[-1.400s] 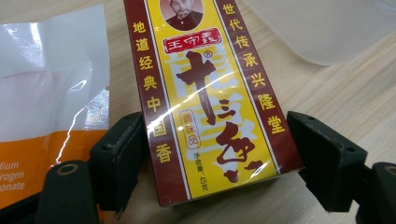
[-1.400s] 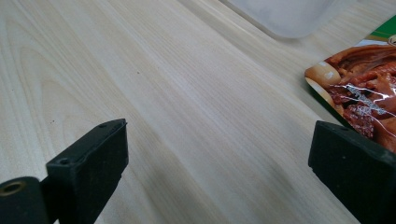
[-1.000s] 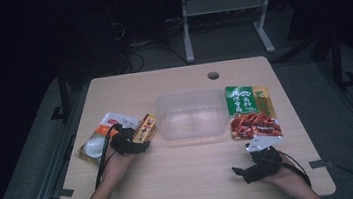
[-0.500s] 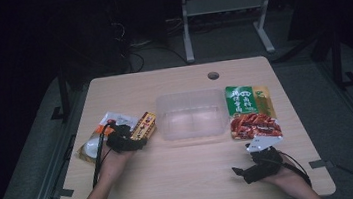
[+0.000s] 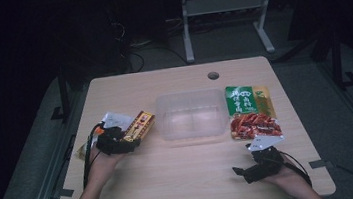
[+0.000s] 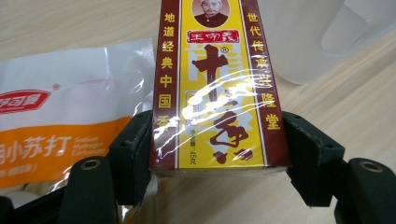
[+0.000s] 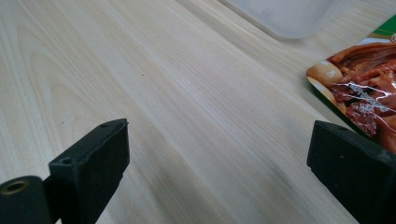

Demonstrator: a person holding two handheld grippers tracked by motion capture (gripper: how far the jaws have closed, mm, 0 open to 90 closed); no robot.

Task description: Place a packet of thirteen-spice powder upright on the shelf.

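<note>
1. The left gripper (image 6: 217,154) clamps the yellow box (image 6: 215,88) by its sides, near the clear tub (image 5: 192,114), likely to load it
2. The right gripper (image 7: 219,172) rests open over bare table (image 5: 188,178)

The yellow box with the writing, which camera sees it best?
The left gripper view: the yellow box is close up between the left gripper's jaws, print readable. The high view shows it small, beside the clear tub.

Yellow-and-maroon box (image 6: 215,88), white-orange pouch (image 6: 70,126), green-red packet (image 5: 251,111), pale wood-grain table (image 7: 187,116)
</note>
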